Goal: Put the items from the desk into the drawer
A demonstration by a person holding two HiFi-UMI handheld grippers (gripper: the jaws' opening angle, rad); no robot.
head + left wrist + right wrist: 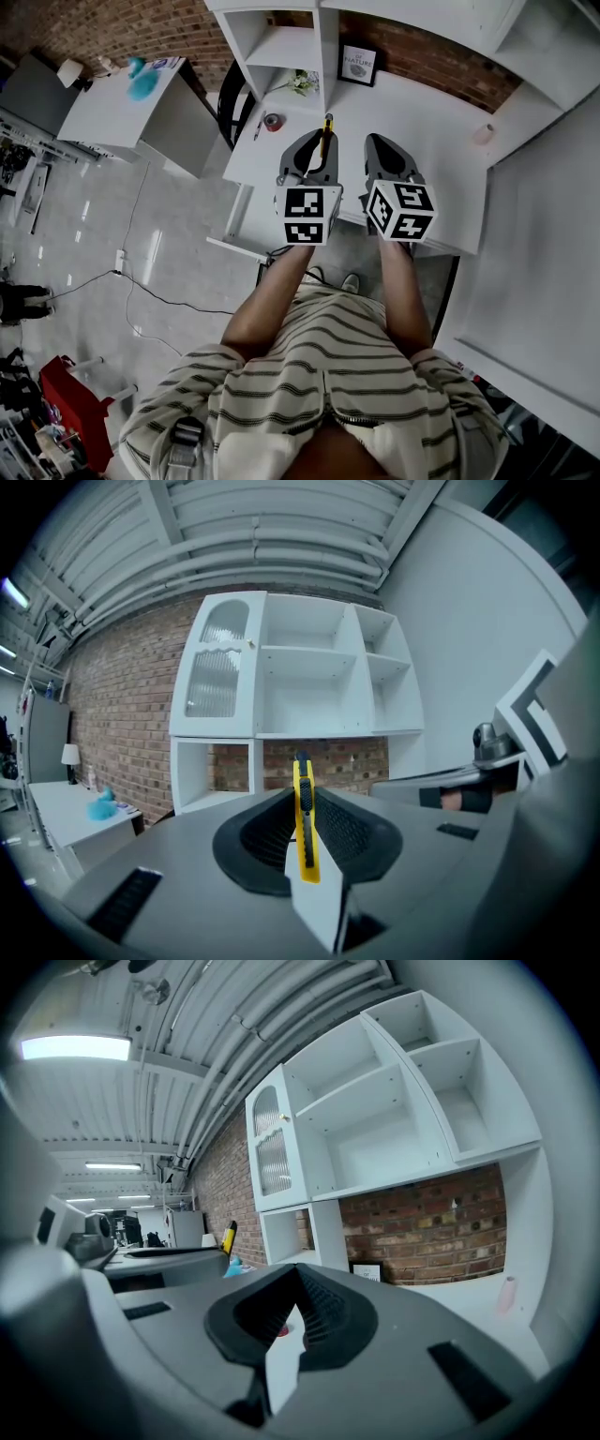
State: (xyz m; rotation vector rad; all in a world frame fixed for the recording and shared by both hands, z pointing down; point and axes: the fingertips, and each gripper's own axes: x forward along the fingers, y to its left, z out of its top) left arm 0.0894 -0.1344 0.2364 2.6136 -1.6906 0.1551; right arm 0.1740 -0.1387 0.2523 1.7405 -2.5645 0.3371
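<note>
Left gripper [301, 797] jaws clamp a yellow utility knife [306, 841]. Right gripper [298, 1271] jaws closed, empty. White tabletop [441, 141] below; white shelf unit [309, 667] against brick wall [122, 724].

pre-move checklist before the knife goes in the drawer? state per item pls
1. Yellow utility knife clamped in the left gripper jaws: ok.
2. Knife upright and centred in the jaws: ok.
3. Blade retracted: cannot tell.
4. Right gripper free, jaws together on nothing: ok.
5. Drawer open and reachable: cannot tell, not clearly in view.
6. Desk emptied: not ok; a red tape roll and a pink item lie on it.
</note>
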